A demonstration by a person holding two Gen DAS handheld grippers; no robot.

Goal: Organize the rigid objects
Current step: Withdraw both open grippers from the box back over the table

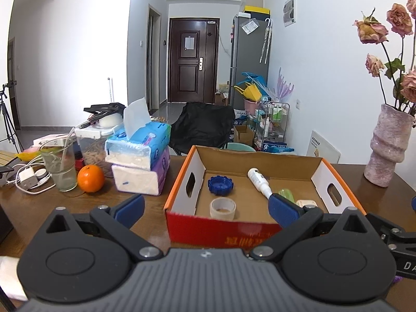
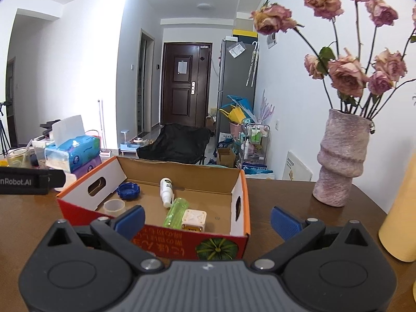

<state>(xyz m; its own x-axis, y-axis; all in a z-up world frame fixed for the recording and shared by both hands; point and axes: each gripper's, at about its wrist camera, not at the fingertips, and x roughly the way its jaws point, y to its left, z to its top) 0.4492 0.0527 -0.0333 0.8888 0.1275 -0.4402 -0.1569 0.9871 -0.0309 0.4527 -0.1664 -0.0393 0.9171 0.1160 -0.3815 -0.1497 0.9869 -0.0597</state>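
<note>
An open cardboard box (image 1: 182, 182) with red and orange sides stands on the brown table; it also shows in the right wrist view (image 2: 241, 195). Inside lie a blue cap (image 1: 220, 185) (image 2: 128, 190), a tape roll (image 1: 222, 208) (image 2: 114, 206), a white bottle (image 1: 258, 180) (image 2: 166, 191), a green bottle (image 2: 176, 212) (image 1: 286, 194) and a small cream cube (image 2: 194, 220) (image 1: 306, 203). My left gripper (image 1: 206, 208) is open and empty just before the box's front wall. My right gripper (image 2: 207, 219) is open and empty at the box's front right corner.
Left of the box are two stacked tissue packs (image 1: 140, 161), an orange (image 1: 91, 178), a glass with a straw (image 1: 58, 166), a lidded container (image 1: 93, 140) and a charger with cables (image 1: 27, 178). A pink vase of dried roses (image 2: 340, 161) and a yellow cylinder (image 2: 400, 213) stand right.
</note>
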